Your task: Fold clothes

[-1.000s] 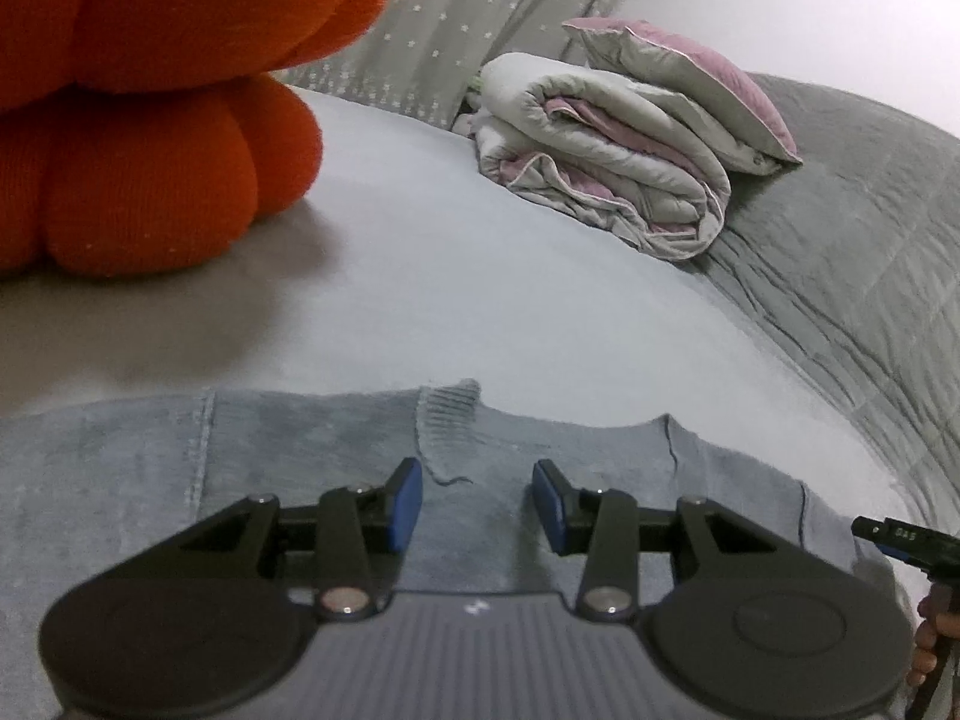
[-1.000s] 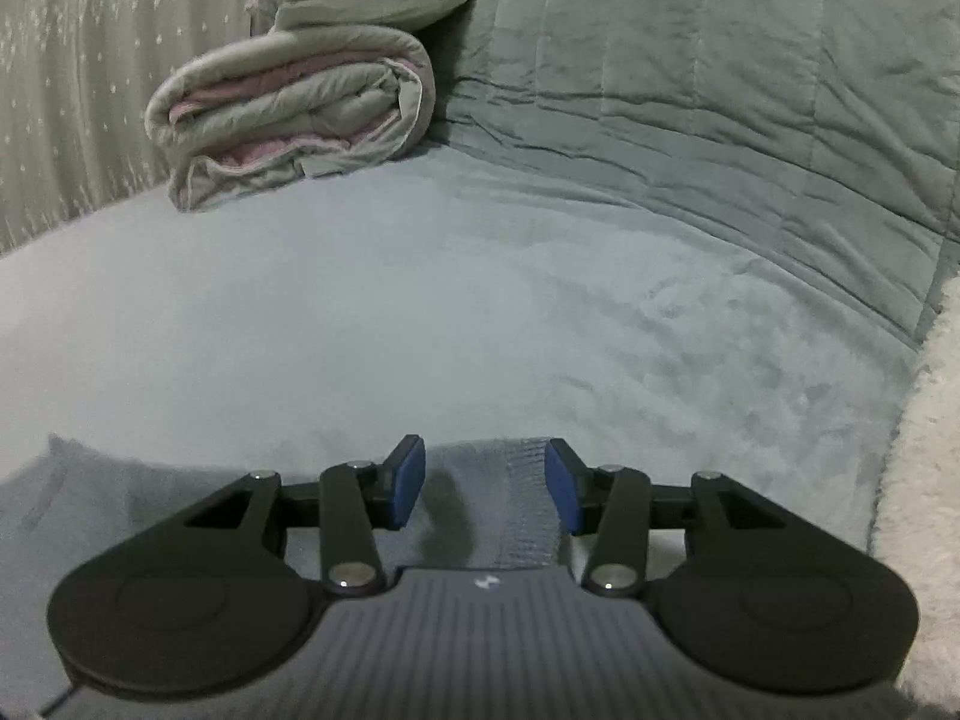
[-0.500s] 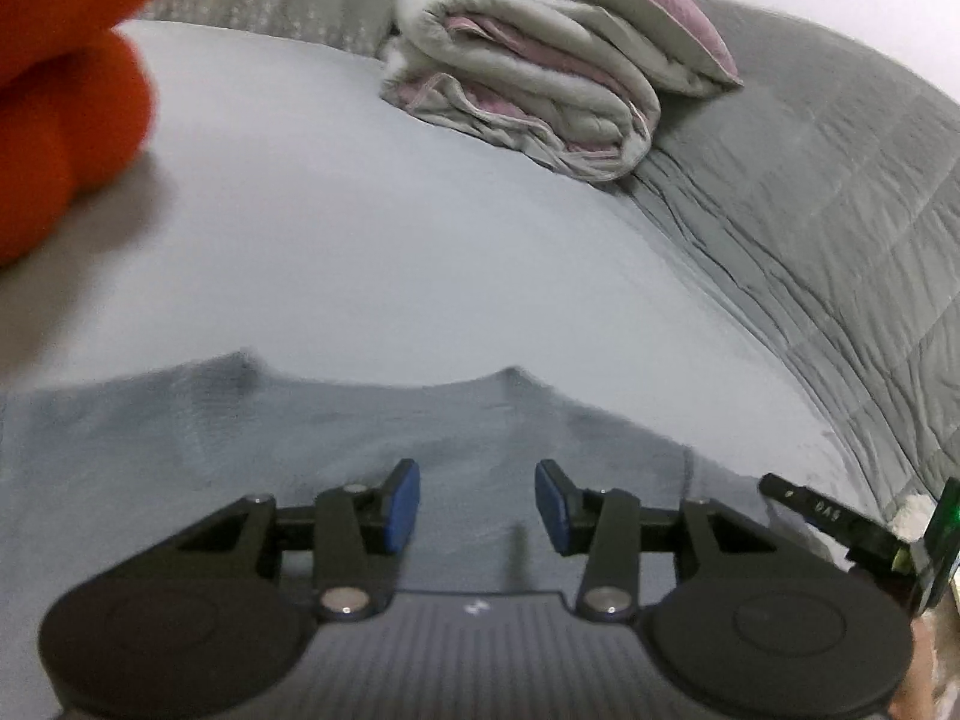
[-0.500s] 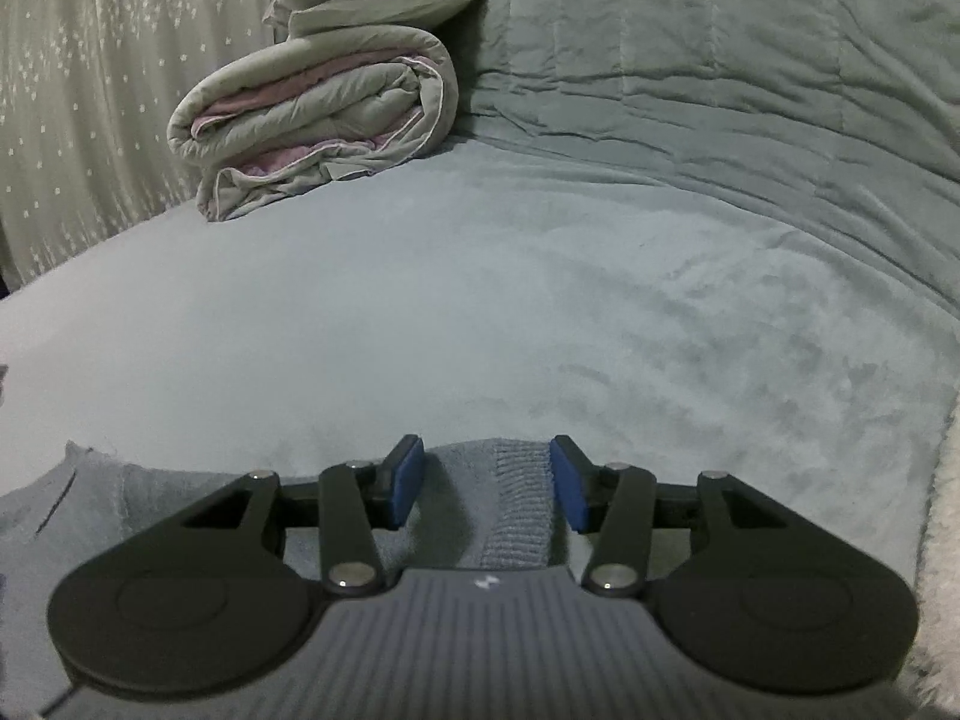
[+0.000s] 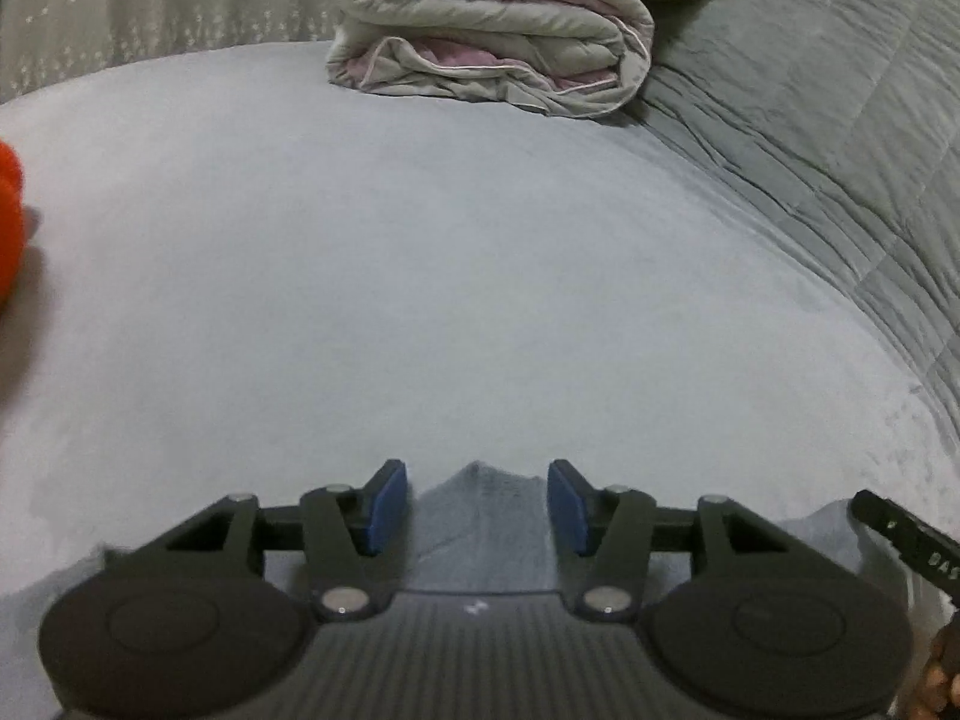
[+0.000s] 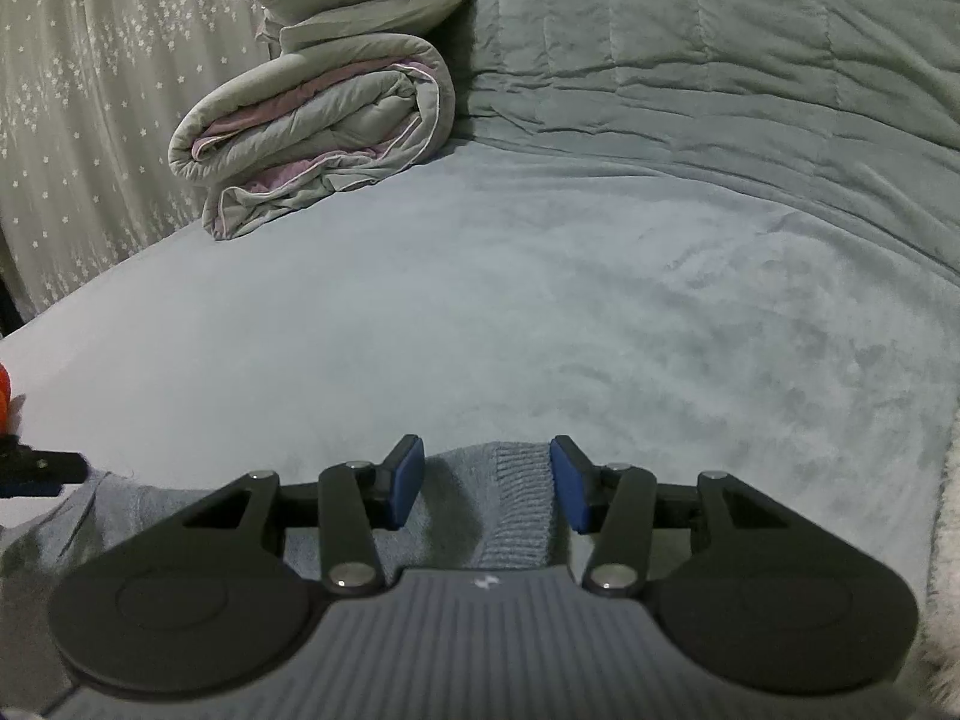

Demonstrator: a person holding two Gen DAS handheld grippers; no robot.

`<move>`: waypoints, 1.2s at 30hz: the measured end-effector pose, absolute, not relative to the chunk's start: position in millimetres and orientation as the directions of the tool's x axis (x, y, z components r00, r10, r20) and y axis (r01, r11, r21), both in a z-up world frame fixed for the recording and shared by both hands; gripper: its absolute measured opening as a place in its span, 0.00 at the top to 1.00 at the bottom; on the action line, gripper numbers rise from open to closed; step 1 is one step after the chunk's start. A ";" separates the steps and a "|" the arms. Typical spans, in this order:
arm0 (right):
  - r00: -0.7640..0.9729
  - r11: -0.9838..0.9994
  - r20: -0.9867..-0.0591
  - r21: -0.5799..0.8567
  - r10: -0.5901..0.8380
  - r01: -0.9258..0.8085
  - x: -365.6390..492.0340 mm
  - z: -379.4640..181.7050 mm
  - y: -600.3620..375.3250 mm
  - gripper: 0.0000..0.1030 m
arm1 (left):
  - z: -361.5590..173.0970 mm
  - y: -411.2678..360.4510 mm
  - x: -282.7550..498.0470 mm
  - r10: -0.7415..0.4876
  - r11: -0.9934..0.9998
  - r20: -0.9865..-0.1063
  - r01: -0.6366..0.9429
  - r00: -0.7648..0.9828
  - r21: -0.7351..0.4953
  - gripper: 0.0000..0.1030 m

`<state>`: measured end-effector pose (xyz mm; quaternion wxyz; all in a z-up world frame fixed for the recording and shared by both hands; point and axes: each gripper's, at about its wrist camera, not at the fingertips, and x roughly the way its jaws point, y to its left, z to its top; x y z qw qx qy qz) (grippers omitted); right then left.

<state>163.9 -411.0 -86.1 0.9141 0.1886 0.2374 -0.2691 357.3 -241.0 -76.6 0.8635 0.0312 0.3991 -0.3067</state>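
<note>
Opening our left claw (image 5: 477, 507) w/ sweater (image 5: 480, 516) between pads (untouched); right claw (image 6: 483, 480) gapes over ribbed hem (image 6: 521, 498).

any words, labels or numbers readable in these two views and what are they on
"BAS": white letters on the black right gripper at the left wrist view's right edge; cut off by the frame, so the word is incomplete.
Small white logo mark on each gripper's own grey body: a symbol, not letters.
Nothing readable on the sweater, rolled duvet or bed cover.
</note>
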 end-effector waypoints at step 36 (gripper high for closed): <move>0.761 0.768 -0.452 0.221 -0.466 0.602 156.5 -76.2 -413.7 0.93 | -90.5 -257.6 308.7 -0.538 0.814 -0.487 0.574 0.688 -0.088 0.96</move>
